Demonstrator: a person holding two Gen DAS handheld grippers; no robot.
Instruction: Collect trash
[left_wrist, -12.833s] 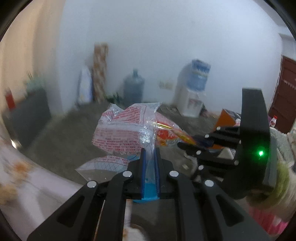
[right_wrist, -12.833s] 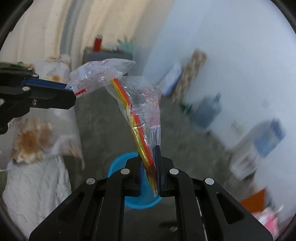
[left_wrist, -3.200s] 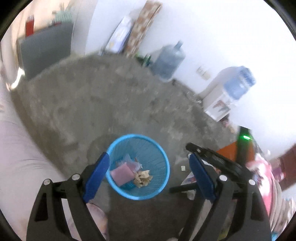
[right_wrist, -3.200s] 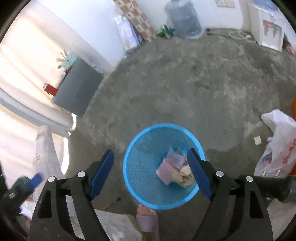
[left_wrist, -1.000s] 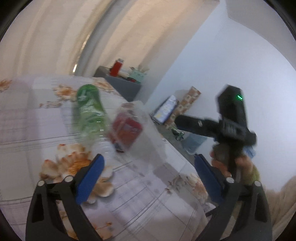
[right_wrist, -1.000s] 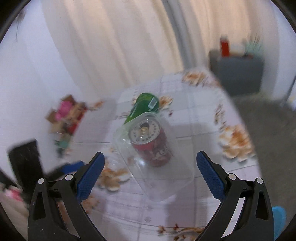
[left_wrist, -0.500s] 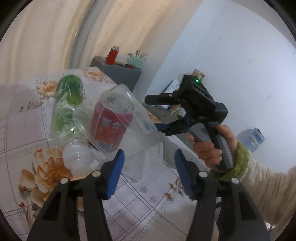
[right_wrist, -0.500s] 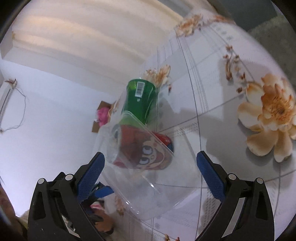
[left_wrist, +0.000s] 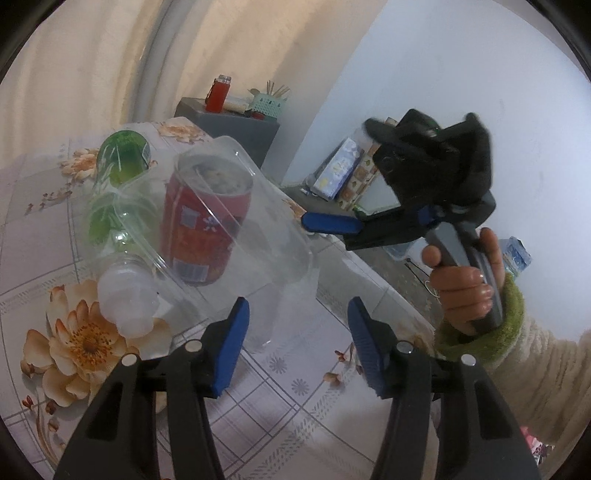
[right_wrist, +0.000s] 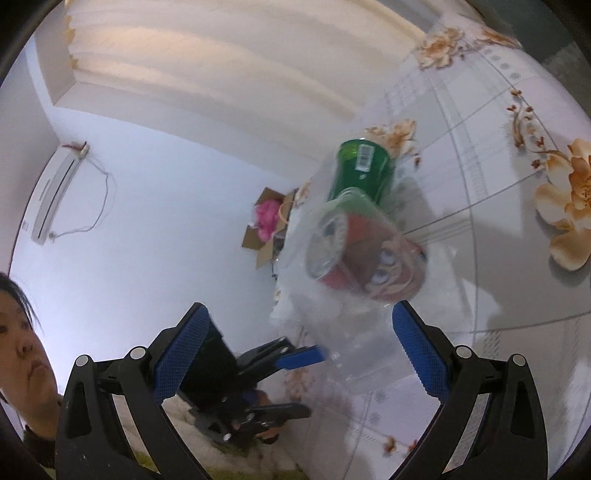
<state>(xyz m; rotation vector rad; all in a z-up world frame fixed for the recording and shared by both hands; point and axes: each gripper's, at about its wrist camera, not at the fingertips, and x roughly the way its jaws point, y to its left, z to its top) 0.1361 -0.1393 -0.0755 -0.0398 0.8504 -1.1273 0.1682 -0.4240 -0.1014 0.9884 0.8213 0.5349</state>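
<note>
Clear plastic container (left_wrist: 236, 236) veils red can (left_wrist: 203, 229); green bottle (left_wrist: 118, 173) half-hidden.

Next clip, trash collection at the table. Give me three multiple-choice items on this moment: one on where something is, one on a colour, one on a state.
1. Where is the red can?
A. inside the clear plastic container
B. on the grey cabinet
C. on the floor

2. What colour is the bottle lying behind the can?
A. blue
B. green
C. yellow

3. How does the left gripper stand?
A. shut on the can
B. shut on the bottle
C. open, pads touching nothing

Answers:
1 A: the can shows through the container's clear walls in both wrist views.
2 B: its body is green, with a white cap toward the camera.
3 C: the blue pads are apart, and only tablecloth shows between them.
</note>
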